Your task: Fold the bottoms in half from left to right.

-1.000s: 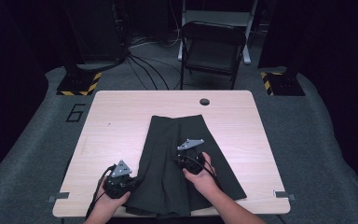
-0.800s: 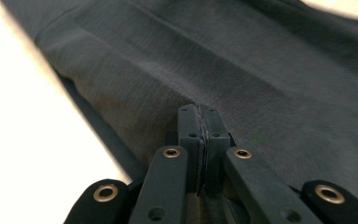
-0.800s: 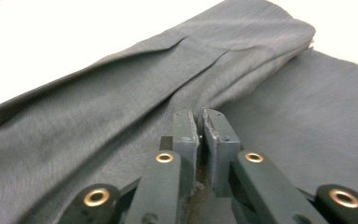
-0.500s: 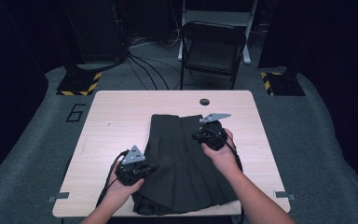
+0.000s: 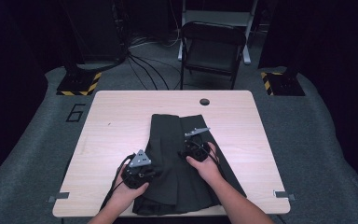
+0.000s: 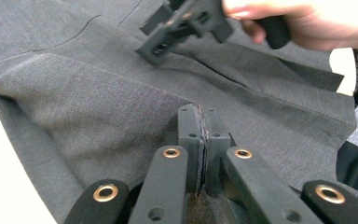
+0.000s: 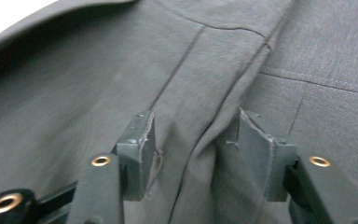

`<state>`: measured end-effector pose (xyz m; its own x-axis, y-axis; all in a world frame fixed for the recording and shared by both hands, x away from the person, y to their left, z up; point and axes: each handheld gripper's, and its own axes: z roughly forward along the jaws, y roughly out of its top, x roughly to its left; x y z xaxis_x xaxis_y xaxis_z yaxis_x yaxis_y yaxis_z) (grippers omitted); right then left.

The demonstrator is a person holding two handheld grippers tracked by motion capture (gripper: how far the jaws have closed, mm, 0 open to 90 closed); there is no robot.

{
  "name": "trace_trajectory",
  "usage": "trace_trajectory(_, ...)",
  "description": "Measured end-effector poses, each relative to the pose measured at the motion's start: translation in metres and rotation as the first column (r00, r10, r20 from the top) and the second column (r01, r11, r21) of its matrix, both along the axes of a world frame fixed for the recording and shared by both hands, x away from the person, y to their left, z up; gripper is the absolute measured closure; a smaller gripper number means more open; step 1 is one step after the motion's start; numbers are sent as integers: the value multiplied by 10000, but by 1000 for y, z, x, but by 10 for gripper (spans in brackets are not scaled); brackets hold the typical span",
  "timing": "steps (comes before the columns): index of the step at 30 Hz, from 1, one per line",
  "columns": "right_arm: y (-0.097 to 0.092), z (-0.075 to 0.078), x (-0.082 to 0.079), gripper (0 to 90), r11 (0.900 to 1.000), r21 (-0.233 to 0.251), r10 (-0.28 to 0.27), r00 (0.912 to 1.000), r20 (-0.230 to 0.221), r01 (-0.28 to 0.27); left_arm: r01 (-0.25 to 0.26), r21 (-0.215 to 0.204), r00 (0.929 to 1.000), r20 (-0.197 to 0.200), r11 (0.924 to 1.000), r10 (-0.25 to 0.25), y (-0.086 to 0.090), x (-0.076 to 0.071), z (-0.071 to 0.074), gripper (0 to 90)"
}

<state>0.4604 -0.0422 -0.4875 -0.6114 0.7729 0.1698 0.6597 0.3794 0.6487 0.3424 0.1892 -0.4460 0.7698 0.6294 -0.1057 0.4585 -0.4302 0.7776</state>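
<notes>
Dark grey woven garment on pale wooden bench. Left tool clamps a fabric fold at its 9 o'clock edge; right tool, just opening, straddles loose cloth.

A dark recording studio or lab: black curtains around a lone wooden table, folding chair at twelve o'clock, floor cables, hazard-striped stand bases.

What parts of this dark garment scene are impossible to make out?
- Garment near hem: high view, covered by the forearms and lost past the table edge.
- Fabric under left gripper: hidden by its shut fingers.
- Garment type: both gripper views crop it.
</notes>
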Motion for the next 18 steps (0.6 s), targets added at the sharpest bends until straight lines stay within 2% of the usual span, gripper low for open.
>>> trace_trajectory(1,0,0,0,494,10000,0,0,10000,0,0,82,-8,9999,-76,10000,-82,2,0,0,892)
trace_trajectory(2,2,-6,7,653,9996,228,-142,9995,-273,148,4,-49,10000,-51,10000,-4,3,-1,-2,892)
trace_trajectory(3,2,-6,7,653,9996,228,-142,9995,-273,148,-8,-38,10000,-55,10000,8,5,-1,-2,892)
trace_trajectory(4,3,-6,8,709,9998,159,-86,9995,-287,91,-25,-15,9999,-103,10000,25,7,-1,-3,892)
trace_trajectory(5,8,-4,7,797,9997,-226,18,10000,59,-16,-30,-80,9999,-127,10000,29,9,-2,-4,892)
trace_trajectory(6,8,-4,7,797,9997,-226,18,10000,59,-16,-30,-80,9999,-127,10000,29,9,-2,-4,892)
trace_trajectory(10,12,11,1,824,9976,-650,305,9968,738,-257,-140,-157,9999,-14,9998,140,13,-4,0,892)
trace_trajectory(11,11,17,-1,826,9979,-618,255,9956,897,-200,-106,-171,9999,0,9998,106,15,-4,3,892)
trace_trajectory(12,8,33,-5,827,9989,-419,254,9932,1133,-208,-166,-219,9999,21,9996,167,15,-5,4,892)
trace_trajectory(13,8,33,-5,827,9989,-419,254,9932,1133,-208,-157,-285,9998,79,9995,159,16,-5,6,892)
trace_trajectory(14,3,51,-9,828,9994,-242,271,9876,1548,-236,-152,-405,9998,112,9991,156,17,-5,11,892)
trace_trajectory(15,3,51,-9,828,9994,-242,271,9876,1548,-236,-152,-405,9998,112,9991,156,17,-5,11,891)
trace_trajectory(16,1,61,-11,828,9994,-259,264,9870,1588,-225,-143,-484,9997,195,9987,153,16,-5,13,891)
trace_trajectory(17,-2,70,-12,828,9992,-285,318,9837,1771,-272,-61,-582,9999,122,9983,68,15,-5,16,892)
trace_trajectory(18,-5,80,-14,829,9989,-427,251,9800,1974,-169,-47,-612,9997,223,9981,60,12,-4,18,892)
